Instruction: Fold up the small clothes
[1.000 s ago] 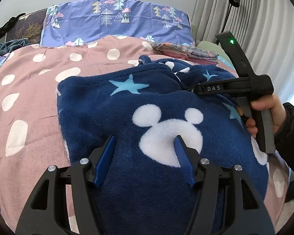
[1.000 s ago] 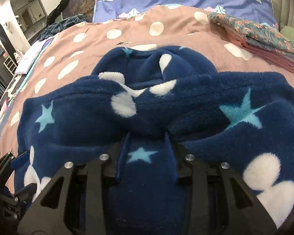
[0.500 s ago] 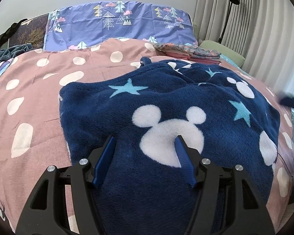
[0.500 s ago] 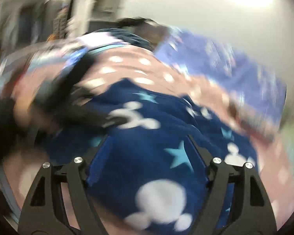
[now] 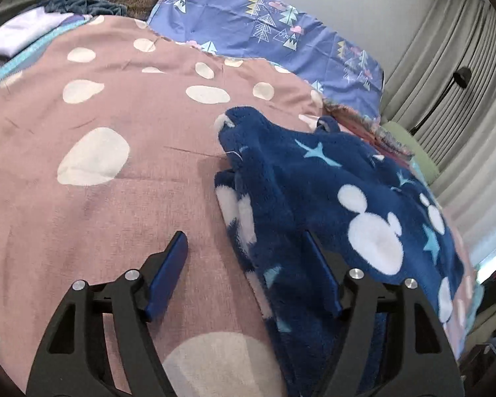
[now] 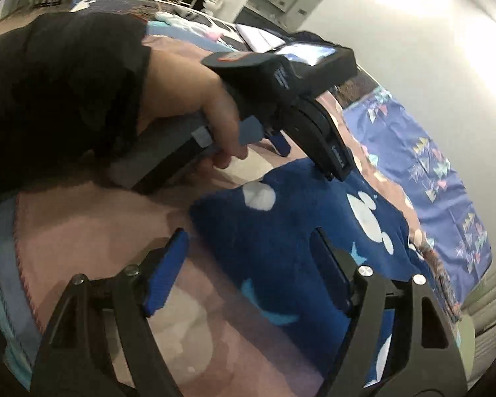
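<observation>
A navy fleece garment [image 5: 340, 198] with white mouse heads and pale blue stars lies folded on the pink spotted bedspread [image 5: 99, 106]. My left gripper [image 5: 244, 251] is open and empty, low at the garment's near left edge, with its right finger over the fleece. My right gripper [image 6: 248, 248] is open and empty over the garment's [image 6: 297, 225] other near corner. The right wrist view also shows the left gripper [image 6: 310, 132] in the person's hand, above the fleece's far edge.
A blue pillow with tree prints [image 5: 264, 29] lies at the head of the bed. Folded patterned clothes [image 5: 373, 132] sit beyond the garment. Grey curtains [image 5: 463, 66] and a floor lamp stand at the right. More laundry lies at the far left [image 5: 26, 29].
The right gripper let go of the fleece, opened and swung round to the garment's corner. The left gripper shifted left to the garment's edge and stayed open.
</observation>
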Tool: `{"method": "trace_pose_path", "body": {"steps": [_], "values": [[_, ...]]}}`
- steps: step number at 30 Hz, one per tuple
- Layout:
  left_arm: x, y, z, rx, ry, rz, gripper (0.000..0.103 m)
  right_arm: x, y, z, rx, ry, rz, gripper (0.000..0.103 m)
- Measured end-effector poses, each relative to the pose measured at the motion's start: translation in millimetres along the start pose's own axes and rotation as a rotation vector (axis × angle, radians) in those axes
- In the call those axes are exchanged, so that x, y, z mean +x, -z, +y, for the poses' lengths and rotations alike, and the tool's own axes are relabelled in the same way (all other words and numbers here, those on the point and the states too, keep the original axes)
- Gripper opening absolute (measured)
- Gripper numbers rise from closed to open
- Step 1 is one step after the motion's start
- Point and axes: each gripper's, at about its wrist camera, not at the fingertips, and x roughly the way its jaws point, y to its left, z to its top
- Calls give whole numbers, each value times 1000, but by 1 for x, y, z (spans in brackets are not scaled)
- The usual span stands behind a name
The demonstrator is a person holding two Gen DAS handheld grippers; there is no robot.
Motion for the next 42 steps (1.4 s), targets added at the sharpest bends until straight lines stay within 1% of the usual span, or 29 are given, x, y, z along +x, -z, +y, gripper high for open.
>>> {"method": "trace_pose_path", "body": {"steps": [2,5,9,14,17,22,26,31,33,36,39,41,42], "values": [[3,0,2,-7,8,7,74,5,-1,1,-5,10,18,76],[1,2,3,-13,19,0,74,13,0,0,14,3,36,77],[0,4,4,-16,24,-2,74,19,2,-7,24,3,43,77],[-2,5,6,-28,42,-5,75,19,2,0,27,17,42,78],[-3,6,11,-45,67,-9,76,16,3,2,19,52,33,78],[-3,6,17,-79,113,-14,77,5,16,9,-16,118,-6,78],[-3,7,18,-82,119,-13,77,18,6,10,-34,137,21,78],[-5,8,19,-97,138,-18,77,39,-7,6,-41,202,36,78],[-5,8,22,-110,155,-20,77,35,-4,3,-35,217,31,77],[-5,9,25,-126,176,-22,77,24,8,2,-65,243,37,78],[-5,9,24,-120,168,-20,78,19,19,-3,-63,261,66,78],[-5,8,23,-101,161,-11,82,23,17,-6,-56,256,76,78],[-4,6,20,-90,165,-3,85,28,12,-4,-69,273,64,78]]}}
